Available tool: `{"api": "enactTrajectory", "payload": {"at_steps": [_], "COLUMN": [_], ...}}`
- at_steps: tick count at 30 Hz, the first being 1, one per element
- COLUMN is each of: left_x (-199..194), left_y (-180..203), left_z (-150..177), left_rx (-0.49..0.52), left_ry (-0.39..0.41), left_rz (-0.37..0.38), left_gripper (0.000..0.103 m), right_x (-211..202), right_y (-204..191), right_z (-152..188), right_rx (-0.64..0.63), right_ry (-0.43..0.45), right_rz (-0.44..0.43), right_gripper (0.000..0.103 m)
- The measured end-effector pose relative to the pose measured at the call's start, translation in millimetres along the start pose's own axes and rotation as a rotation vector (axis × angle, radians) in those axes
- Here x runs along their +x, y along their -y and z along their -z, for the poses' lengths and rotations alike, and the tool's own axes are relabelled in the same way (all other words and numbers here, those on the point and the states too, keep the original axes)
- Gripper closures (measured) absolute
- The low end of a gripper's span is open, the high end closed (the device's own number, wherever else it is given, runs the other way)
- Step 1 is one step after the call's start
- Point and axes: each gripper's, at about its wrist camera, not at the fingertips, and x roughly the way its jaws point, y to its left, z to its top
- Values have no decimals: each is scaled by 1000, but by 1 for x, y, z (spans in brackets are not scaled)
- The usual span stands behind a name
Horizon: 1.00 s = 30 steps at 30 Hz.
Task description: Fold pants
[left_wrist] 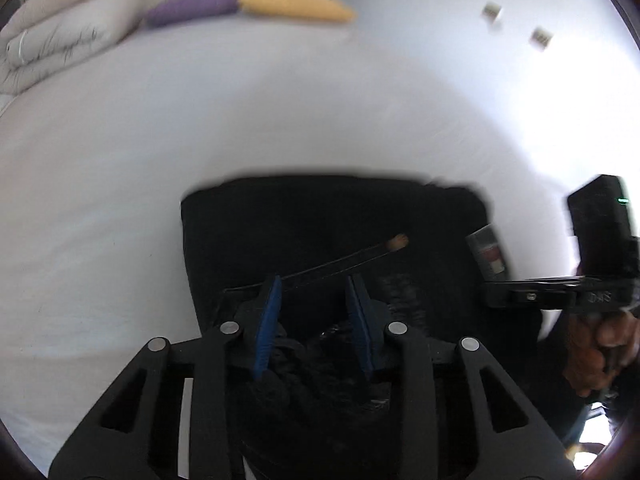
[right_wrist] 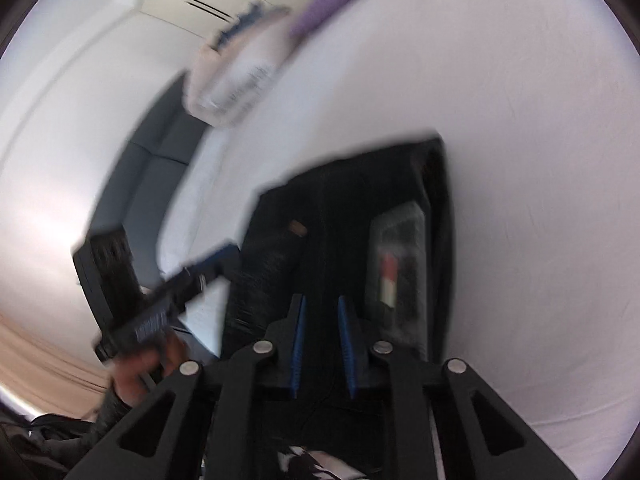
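Observation:
Black pants (left_wrist: 320,216) lie folded into a rectangle on a white bed sheet (left_wrist: 200,120). A grey label with a red patch (left_wrist: 488,252) shows near their right edge, and a brown-tipped cord (left_wrist: 398,242) crosses the top. My left gripper (left_wrist: 314,316) hangs over the near edge, its blue pads closed on a bunch of black cloth. In the right wrist view the pants (right_wrist: 360,184) fill the middle, with the label (right_wrist: 396,264) beside the fingers. My right gripper (right_wrist: 322,340) holds its pads close together with dark pants cloth in the narrow gap. Both views are blurred.
A folded beige duvet (left_wrist: 60,36), a purple cushion (left_wrist: 192,8) and a yellow cushion (left_wrist: 296,4) sit at the far end of the bed. A dark sofa (right_wrist: 152,168) stands beside the bed. A person's hand (left_wrist: 600,352) grips the right tool, and another hand (right_wrist: 140,368) the left.

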Motion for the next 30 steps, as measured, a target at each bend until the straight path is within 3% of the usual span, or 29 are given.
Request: {"api": "enactTrajectory", "payload": {"at_steps": [1,8,19,24,27,29,30], "left_x": [3,0,1,5,-14,-32,-40], "left_y": [0,-1,-19,-7,-3,-9,-17], "left_z": [1,24,30,27,35,39,39], "left_rx": [3,66,68,71,35,-10,-35], "left_ry": [-9,9,36,46,76,111,126], "left_rz": [-5,-70,-82,-86,-52,-15,-2], "left_gripper": [72,72,72,72,72,71,56], "right_x": [1,-7,-29,-37,-48,-63,-71], "right_y": [6,1,-15,-18,-25,-30,-32], "right_z": [4,16,55,72,69,61,60], "right_rx": [8,-17,-42,-51,-64,-67,-71], "right_ry": [6,21,47,45,61,125,157], "right_rz": [-5,9,-14,-18,-38,-7,-2], "right_gripper": [103,103,102,102,86,41,36]}}
